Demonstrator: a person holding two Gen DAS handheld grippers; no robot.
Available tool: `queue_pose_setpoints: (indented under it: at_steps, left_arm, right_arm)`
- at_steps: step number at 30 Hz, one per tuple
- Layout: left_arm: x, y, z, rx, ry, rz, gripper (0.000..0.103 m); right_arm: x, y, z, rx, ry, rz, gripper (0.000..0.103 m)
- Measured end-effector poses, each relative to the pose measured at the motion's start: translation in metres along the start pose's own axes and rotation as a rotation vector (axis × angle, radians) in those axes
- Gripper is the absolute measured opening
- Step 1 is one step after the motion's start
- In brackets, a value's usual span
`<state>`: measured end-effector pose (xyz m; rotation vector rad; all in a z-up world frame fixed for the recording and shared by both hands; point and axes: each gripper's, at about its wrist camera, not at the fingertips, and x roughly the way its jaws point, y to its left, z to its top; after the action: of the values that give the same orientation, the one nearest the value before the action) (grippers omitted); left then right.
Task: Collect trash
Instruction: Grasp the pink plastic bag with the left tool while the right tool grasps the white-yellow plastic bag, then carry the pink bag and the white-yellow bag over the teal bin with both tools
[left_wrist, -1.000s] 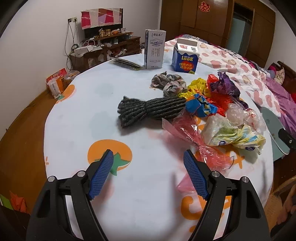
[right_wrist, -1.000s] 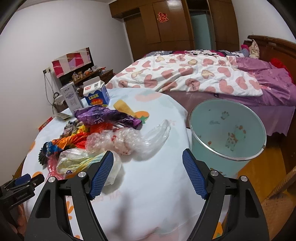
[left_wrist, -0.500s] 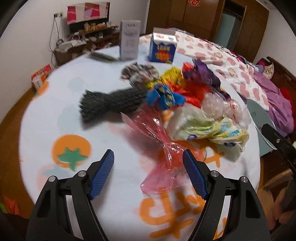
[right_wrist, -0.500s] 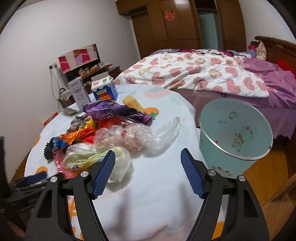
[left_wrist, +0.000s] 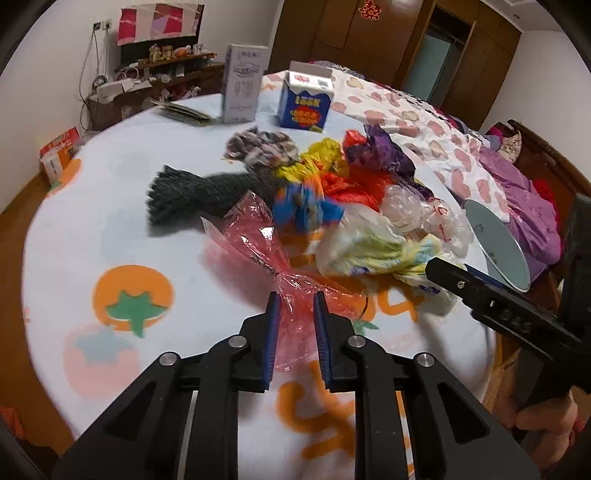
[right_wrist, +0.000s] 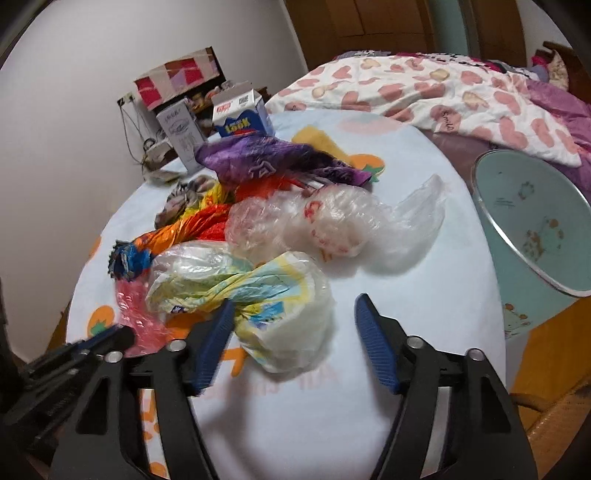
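Observation:
A pile of plastic wrappers lies on the round table (left_wrist: 74, 229). My left gripper (left_wrist: 295, 306) is shut on the near end of a pink cellophane wrapper (left_wrist: 258, 240), which also shows in the right wrist view (right_wrist: 136, 314). My right gripper (right_wrist: 293, 314) is open, with its fingers on either side of a white and yellow plastic bag (right_wrist: 258, 295); this bag also shows in the left wrist view (left_wrist: 369, 251). A clear plastic bag (right_wrist: 332, 229) and a purple wrapper (right_wrist: 266, 162) lie beyond it. A pale green bin (right_wrist: 535, 229) stands beside the table on the right.
A blue carton (left_wrist: 306, 99) and a grey-white carton (left_wrist: 242, 88) stand at the table's far side. A dark knitted cloth (left_wrist: 199, 188) and a patterned cloth (left_wrist: 262, 146) lie left of the pile. A bed with a heart-print quilt (right_wrist: 424, 85) is behind.
My left gripper moved forward to the pink cellophane wrapper and shut on it. My right gripper moved closer to the white and yellow bag and now straddles it, still open.

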<state>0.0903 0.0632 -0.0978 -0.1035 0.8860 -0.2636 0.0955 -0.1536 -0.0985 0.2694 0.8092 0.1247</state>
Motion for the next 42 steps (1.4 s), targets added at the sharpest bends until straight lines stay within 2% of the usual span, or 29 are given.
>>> queue_pose_setpoints:
  at_steps: [1,5,11,17,26,34,42]
  left_arm:
    - [-0.005,0.003,0.0,-0.002,-0.007,0.009,0.019]
    - [-0.021,0.02,-0.002,-0.018,-0.03,0.049,0.019]
    - [-0.043,0.043,-0.001,-0.056,-0.085,0.124,0.018]
    - [-0.058,0.042,0.005,-0.055,-0.123,0.12,0.016]
    - [-0.061,0.004,0.015,0.043,-0.156,0.106,0.016]
    - [-0.053,-0.058,0.033,0.152,-0.18,0.028,0.016]
    - [-0.028,-0.113,0.044,0.24,-0.167,-0.034,0.016]
  right_arm:
    - [0.001,0.002,0.0,-0.009,0.006,0.015,0.045]
    - [-0.001,0.004,-0.002,-0.019,0.003,0.049,0.031]
    - [-0.035,0.01,0.0,-0.067,-0.093,0.053,0.026]
    - [-0.068,-0.004,0.014,-0.027,-0.206,0.042,0.024]
    - [-0.093,-0.048,0.027,0.057,-0.291,-0.045,0.024]
    - [-0.122,-0.097,0.033,0.134,-0.363,-0.133,0.024]
    - [-0.138,-0.148,0.035,0.192,-0.401,-0.241,0.024]
